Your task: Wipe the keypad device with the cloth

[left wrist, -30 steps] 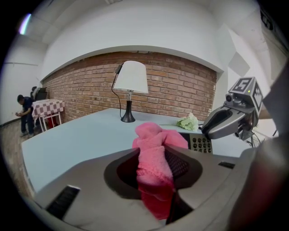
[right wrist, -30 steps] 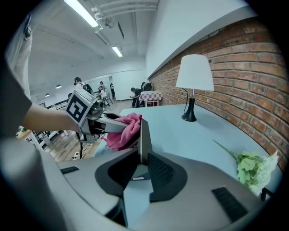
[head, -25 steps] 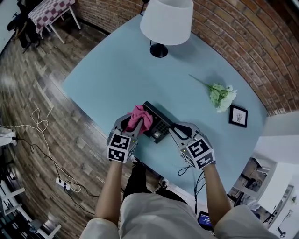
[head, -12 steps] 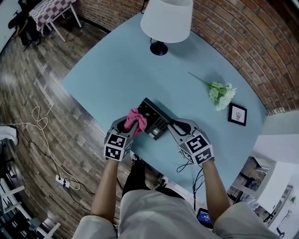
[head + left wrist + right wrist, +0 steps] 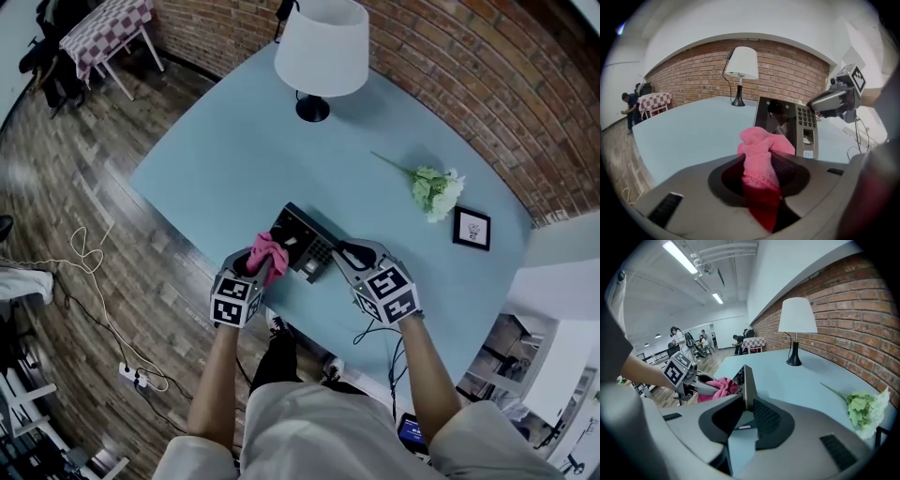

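Keypad device [image 5: 307, 242]: lies on the table near its 6 o'clock edge, just in front of the person. Its long side runs from 10 to 4 o'clock. In the left gripper view it is tilted up, with its dark screen and button grid facing that camera.
Cloth [image 5: 269, 251]: a pink bunch pressed against the device's 8 o'clock end.
Left gripper [image 5: 257, 266]: the jaws are clamped on the cloth, which bulges out past the tips toward the device.
Right gripper [image 5: 340, 252]: the jaws are closed on the device's thin 4 o'clock edge, which stands upright between the pads.
Change: a second ago the cloth covered more of the dark panel. It has since slid back toward 7 o'clock, so more of the panel shows. The right gripper stays on the same end.
Table [image 5: 216, 159]: light blue and smooth. A lamp [image 5: 321, 49] with a white shade stands at 12 o'clock from the device. A sprig of pale flowers [image 5: 431, 191] lies at 2 o'clock, and a small framed picture [image 5: 472, 228] at 3 o'clock, well apart from the device.
Room: a brick wall [image 5: 487, 84] runs along the table's far side. The wooden floor [image 5: 66, 187] at 9 o'clock has loose cables [image 5: 84, 248] on it, and a checkered table [image 5: 103, 23] stands at 10 o'clock. The right gripper view shows people far back under ceiling strip lights.
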`<state>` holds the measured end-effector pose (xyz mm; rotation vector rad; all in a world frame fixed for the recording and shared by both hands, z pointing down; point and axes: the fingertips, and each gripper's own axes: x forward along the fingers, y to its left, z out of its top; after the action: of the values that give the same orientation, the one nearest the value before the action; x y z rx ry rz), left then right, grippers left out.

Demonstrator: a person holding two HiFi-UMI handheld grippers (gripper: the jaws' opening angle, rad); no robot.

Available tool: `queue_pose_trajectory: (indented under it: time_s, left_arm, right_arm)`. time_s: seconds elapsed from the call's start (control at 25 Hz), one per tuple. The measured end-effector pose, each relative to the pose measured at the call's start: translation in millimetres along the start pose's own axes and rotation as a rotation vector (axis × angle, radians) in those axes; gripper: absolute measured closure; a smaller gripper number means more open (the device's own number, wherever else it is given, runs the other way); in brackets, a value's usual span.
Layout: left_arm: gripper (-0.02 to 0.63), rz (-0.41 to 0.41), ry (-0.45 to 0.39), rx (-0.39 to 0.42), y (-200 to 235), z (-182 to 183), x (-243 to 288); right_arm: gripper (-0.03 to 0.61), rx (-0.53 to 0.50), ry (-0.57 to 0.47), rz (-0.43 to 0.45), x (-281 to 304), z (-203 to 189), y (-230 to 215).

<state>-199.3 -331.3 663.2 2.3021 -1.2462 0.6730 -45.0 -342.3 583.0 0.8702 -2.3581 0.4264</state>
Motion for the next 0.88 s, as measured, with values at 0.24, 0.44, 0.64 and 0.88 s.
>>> queue_pose_trajectory:
  time_s: [0.24,0.44,0.64,0.88]
  left_arm:
    - [0.445,-0.023,-0.156,-0.037,-14,59,-33]
    - [0.445,-0.073,-0.236,0.027,-44,116,-36]
    - [0.445,-0.090,-0.209,0.034,-64,127,-6]
    - [0.443,-0.078,-0.145,0.041,-71,111,18]
  right_arm:
    - [0.479,-0.050,-0.004,-0.008,-4,0,0]
    - [0.482,-0.034,-0.021,-0.016,-6,-3,1]
    - [0.480,-0.013,-0.037,-0.003,-6,-4,1]
    - [0.476,-0.058,-0.007,0.022,-5,-4,2]
